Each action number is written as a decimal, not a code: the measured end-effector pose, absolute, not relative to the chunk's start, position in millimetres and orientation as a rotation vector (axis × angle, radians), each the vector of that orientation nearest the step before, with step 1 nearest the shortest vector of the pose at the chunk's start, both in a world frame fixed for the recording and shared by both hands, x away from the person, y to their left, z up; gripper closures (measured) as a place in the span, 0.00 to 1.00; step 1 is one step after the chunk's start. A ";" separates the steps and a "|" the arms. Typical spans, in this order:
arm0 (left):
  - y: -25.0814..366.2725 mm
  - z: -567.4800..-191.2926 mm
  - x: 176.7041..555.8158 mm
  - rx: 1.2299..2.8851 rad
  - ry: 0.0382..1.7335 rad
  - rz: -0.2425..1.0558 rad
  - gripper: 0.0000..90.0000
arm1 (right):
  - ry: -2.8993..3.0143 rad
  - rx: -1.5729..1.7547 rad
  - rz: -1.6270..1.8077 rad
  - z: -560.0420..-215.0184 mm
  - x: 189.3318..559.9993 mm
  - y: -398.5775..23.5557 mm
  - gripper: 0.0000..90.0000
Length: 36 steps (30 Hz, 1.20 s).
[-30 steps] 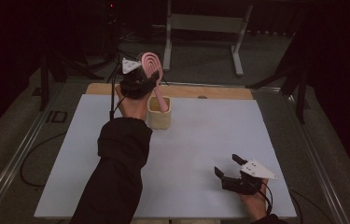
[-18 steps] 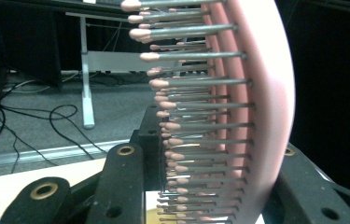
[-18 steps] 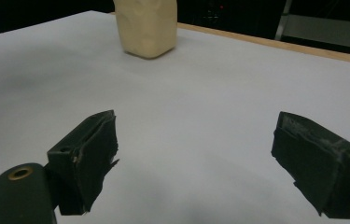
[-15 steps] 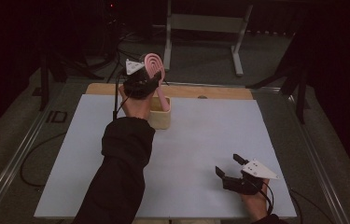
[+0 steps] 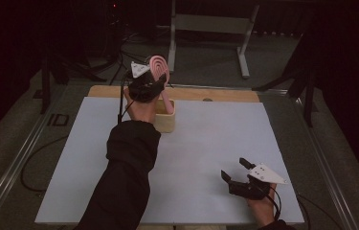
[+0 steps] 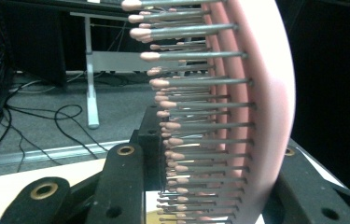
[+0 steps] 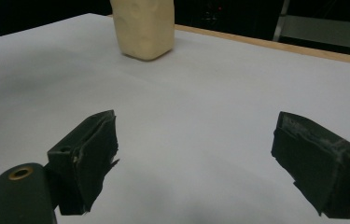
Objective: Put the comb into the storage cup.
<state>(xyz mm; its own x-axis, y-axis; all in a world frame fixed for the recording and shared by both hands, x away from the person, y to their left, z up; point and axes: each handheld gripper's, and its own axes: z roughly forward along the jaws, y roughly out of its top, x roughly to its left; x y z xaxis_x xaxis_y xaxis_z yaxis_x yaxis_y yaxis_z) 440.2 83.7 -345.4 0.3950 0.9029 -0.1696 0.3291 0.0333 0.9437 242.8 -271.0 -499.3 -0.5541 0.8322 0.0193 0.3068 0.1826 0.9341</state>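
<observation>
A pink hairbrush (image 5: 159,72) with grey pink-tipped bristles (image 6: 196,112) stands upright in my left gripper (image 5: 151,84), whose jaws are shut on it, above a cream box-shaped holder (image 5: 166,117) at the far side of the white table (image 5: 206,143). The brush's handle reaches down into the holder. In the left gripper view the brush head (image 6: 266,107) rises between the black jaws. My right gripper (image 5: 237,171) rests open near the front right of the table, nothing between its fingers (image 7: 86,154). The holder (image 7: 144,28) shows far ahead of it.
A wooden strip (image 5: 215,93) runs along the table's far edge. Beyond it stand a metal stand (image 5: 210,28) and cables on the floor (image 6: 65,116). A metal rail (image 5: 19,158) lines the table's left side.
My left gripper has lifted the hairbrush a little higher and farther back over the holder. The right gripper has stayed put.
</observation>
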 end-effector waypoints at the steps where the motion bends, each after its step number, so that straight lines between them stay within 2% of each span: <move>1: 84.3 -345.5 440.4 1.528 1.144 0.637 0.72 | 1.958 1.066 1.368 -499.4 242.9 -271.0 0.15; 36: 84.4 -370.1 439.5 1.543 1.168 0.598 0.72 | 1.959 1.064 1.363 -499.2 242.5 -271.9 0.15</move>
